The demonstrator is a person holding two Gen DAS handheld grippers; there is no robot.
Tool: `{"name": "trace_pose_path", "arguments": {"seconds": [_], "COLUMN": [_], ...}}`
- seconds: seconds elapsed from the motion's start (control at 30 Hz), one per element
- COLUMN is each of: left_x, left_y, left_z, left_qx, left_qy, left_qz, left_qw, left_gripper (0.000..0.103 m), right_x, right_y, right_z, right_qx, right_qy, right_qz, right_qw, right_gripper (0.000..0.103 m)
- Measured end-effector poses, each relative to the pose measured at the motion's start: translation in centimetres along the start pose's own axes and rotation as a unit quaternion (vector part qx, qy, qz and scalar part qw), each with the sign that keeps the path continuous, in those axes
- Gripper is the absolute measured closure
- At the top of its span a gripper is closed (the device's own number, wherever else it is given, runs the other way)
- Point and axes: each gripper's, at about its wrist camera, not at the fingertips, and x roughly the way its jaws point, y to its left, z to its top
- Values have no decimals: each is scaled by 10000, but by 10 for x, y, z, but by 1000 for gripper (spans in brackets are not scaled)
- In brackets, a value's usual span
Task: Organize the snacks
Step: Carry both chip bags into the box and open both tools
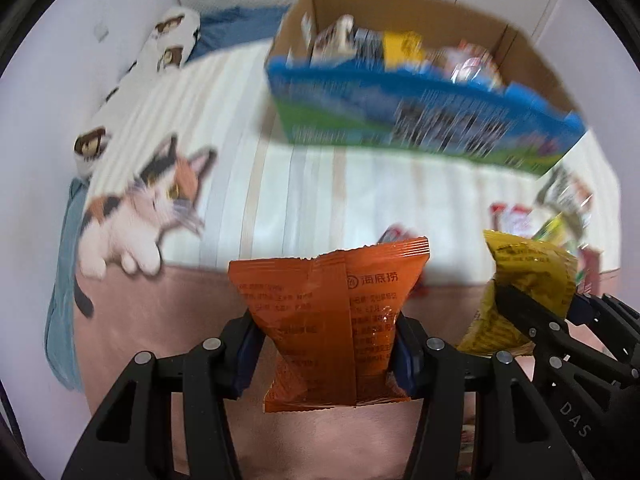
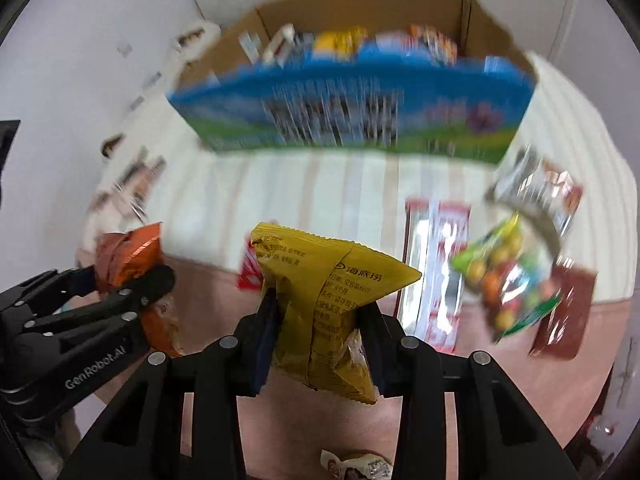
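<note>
My left gripper (image 1: 326,340) is shut on an orange snack packet (image 1: 328,304) and holds it upright above the bed. It also shows in the right wrist view (image 2: 128,264). My right gripper (image 2: 316,332) is shut on a yellow snack packet (image 2: 320,292), which shows at the right of the left wrist view (image 1: 524,280). Both are held side by side in front of an open cardboard box (image 1: 420,120) with a blue and green front (image 2: 352,116). The box holds several snack packs (image 1: 400,48).
Loose snacks lie on the striped bedspread (image 2: 300,188) at the right: a red-and-white pack (image 2: 436,264), a green candy bag (image 2: 504,276), a clear bag (image 2: 536,192) and a dark red pack (image 2: 564,312). A cat print (image 1: 144,208) is on the left. A small wrapped snack (image 2: 356,466) lies below.
</note>
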Motion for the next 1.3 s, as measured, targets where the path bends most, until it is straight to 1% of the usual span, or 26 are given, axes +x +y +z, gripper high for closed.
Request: {"name": "trace_pose_path", "arguments": {"seconds": [0.07, 0.13, 0.2, 0.27, 0.3, 0.4, 0.43, 0.5, 0.57, 0.63, 0.7, 0.8, 0.87, 0.97, 1.1, 1.2, 1.3], "left_x": [-20, -33, -44, -52, -55, -64, -63, -57, -48, -33, -13, 22, 44, 72, 107, 125, 135], "left_y": [-1, 2, 2, -3, -4, -11, -13, -16, -19, -21, -20, -22, -22, -25, -25, -24, -22], "left_z": [14, 41, 66, 85, 97, 132, 145, 172, 194, 218, 241, 267, 277, 281, 276, 273, 270], "left_qx": [-11, -19, 7, 76, 120, 225, 279, 315, 355, 396, 385, 415, 418, 482, 476, 430, 358], "left_qy": [-120, -203, -294, -421, -491, -599, -577, -524, -398, -194, 96, 688, 963, 1289, 1832, 2044, 2087], "left_qz": [-165, -342, -493, -548, -567, -648, -670, -679, -692, -685, -756, -834, -773, -683, -742, -742, -701], "left_qw": [9998, 9992, 9984, 9976, 9971, 9958, 9957, 9958, 9962, 9967, 9963, 9933, 9915, 9881, 9791, 9751, 9748], "left_gripper": [51, 51, 51, 51, 51, 51, 51, 51, 51, 51, 51, 51, 51, 51, 51, 51, 51], "right_x": [-18, -35, -53, -65, -73, -80, -83, -75, -65, -50, -33, -4, 11, 36, 68, 84, 100], "right_y": [-5, -10, -16, -20, -26, -36, -43, -52, -59, -69, -76, -84, -85, -84, -82, -83, -84], "right_z": [21, 47, 66, 91, 98, 133, 141, 165, 187, 209, 225, 250, 255, 260, 263, 264, 263], "right_qx": [12, 14, 38, 47, 54, 117, 121, 178, 240, 314, 388, 379, 363, 270, 191, 168, 163], "right_qy": [-153, -307, -459, -624, -661, -748, -749, -686, -566, -340, -112, 264, 433, 758, 1106, 1309, 1492], "right_qz": [121, 246, 346, 417, 439, 521, 520, 533, 579, 663, 785, 824, 811, 766, 710, 695, 693], "right_qw": [9998, 9992, 9983, 9972, 9968, 9958, 9958, 9961, 9964, 9967, 9961, 9955, 9951, 9938, 9911, 9888, 9862], "right_gripper": [62, 62, 62, 62, 62, 62, 62, 62, 62, 62, 62, 62, 62, 62, 62, 62, 62]}}
